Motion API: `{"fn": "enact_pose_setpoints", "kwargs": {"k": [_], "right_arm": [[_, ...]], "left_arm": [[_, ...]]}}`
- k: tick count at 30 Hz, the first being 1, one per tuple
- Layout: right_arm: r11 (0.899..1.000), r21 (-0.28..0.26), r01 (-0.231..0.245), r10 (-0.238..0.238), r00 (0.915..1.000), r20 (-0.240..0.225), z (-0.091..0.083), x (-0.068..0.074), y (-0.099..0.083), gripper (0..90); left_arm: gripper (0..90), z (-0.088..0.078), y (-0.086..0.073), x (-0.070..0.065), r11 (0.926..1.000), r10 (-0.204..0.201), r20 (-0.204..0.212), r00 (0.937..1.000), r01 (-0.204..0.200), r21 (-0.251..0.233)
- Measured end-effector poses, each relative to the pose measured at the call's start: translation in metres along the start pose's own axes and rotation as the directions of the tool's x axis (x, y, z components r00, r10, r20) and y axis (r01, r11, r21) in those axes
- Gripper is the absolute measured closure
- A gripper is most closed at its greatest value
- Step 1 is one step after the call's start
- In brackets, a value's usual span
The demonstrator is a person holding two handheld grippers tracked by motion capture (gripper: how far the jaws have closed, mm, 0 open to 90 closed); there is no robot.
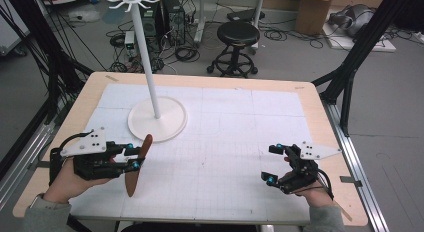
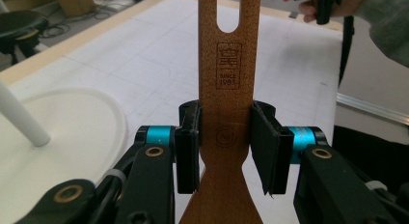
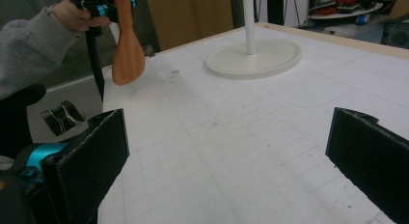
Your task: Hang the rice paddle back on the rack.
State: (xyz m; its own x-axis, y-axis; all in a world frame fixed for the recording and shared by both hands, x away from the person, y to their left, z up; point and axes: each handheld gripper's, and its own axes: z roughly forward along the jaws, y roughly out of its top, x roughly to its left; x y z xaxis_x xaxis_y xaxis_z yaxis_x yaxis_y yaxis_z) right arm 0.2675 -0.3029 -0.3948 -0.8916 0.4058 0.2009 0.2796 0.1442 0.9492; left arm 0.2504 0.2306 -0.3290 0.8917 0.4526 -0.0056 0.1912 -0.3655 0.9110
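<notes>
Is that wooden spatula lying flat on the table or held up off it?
Held up off it. The left gripper clamps the wooden spatula by its handle, and in the right gripper view its blade hangs above the table.

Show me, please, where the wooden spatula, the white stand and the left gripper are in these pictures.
wooden spatula [image 2: 226,64]: left gripper view, on the stamped handle below the slot.
white stand [image 1: 170,123]: high view, on its round base plate.
left gripper [image 1: 134,157]: high view, between its fingertips, shut on the spatula's handle.
</notes>
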Motion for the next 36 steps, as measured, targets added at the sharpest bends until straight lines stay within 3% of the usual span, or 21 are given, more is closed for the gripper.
{"fn": "enact_pose_setpoints", "kwargs": {"k": [5, 9, 16, 24, 26, 29, 35, 36], "right_arm": [[1.0, -0.011, 0.007, -0.007, 1.0, -0.001, 0.001, 0.001, 0.001, 0.0], [1.0, -0.012, 0.008, -0.008, 0.9999, -0.006, 0.002, 0.001, 0.001, 0.0], [1.0, -0.013, 0.006, -0.006, 0.9999, -0.012, 0.003, 0.001, 0.002, 0.0], [1.0, -0.011, 0.025, -0.025, 0.9988, -0.042, 0.007, 0.009, 0.005, 0.0], [0.999, -0.01, 0.032, -0.033, 0.998, -0.054, 0.009, 0.011, 0.006, 0.0], [0.999, -0.003, 0.05, -0.05, 0.9965, -0.068, 0.014, 0.015, 0.006, 0.0], [0.998, 0.013, 0.059, -0.057, 0.9942, -0.091, 0.02, 0.022, 0.006, 0.0], [0.998, 0.007, 0.062, -0.061, 0.9941, -0.09, 0.021, 0.022, 0.006, 0.0]], "left_arm": [[65.2, -0.008, -0.007, 0.009, 0.9963, -0.033, -0.063, 0.9975, 0.028, -0.081], [65.1, -0.013, -0.012, 0.015, 0.9914, -0.066, -0.068, 0.9955, 0.057, -0.118], [65.2, -0.022, -0.012, 0.017, 0.9816, -0.038, -0.029, 0.9989, 0.032, -0.188], [65.2, -0.041, -0.009, 0.021, 0.9683, -0.041, -0.062, 0.9972, 0.024, -0.249], [65.2, -0.046, -0.009, 0.023, 0.9674, -0.033, -0.082, 0.9961, 0.012, -0.253], [65.2, -0.049, -0.008, 0.028, 0.9784, -0.024, -0.128, 0.9915, -0.003, -0.206], [65.2, -0.059, -0.001, 0.038, 0.9744, -0.063, -0.092, 0.9938, 0.041, -0.221], [65.2, -0.06, 0.0, 0.041, 0.9694, -0.08, -0.071, 0.9942, 0.061, -0.238]]}}
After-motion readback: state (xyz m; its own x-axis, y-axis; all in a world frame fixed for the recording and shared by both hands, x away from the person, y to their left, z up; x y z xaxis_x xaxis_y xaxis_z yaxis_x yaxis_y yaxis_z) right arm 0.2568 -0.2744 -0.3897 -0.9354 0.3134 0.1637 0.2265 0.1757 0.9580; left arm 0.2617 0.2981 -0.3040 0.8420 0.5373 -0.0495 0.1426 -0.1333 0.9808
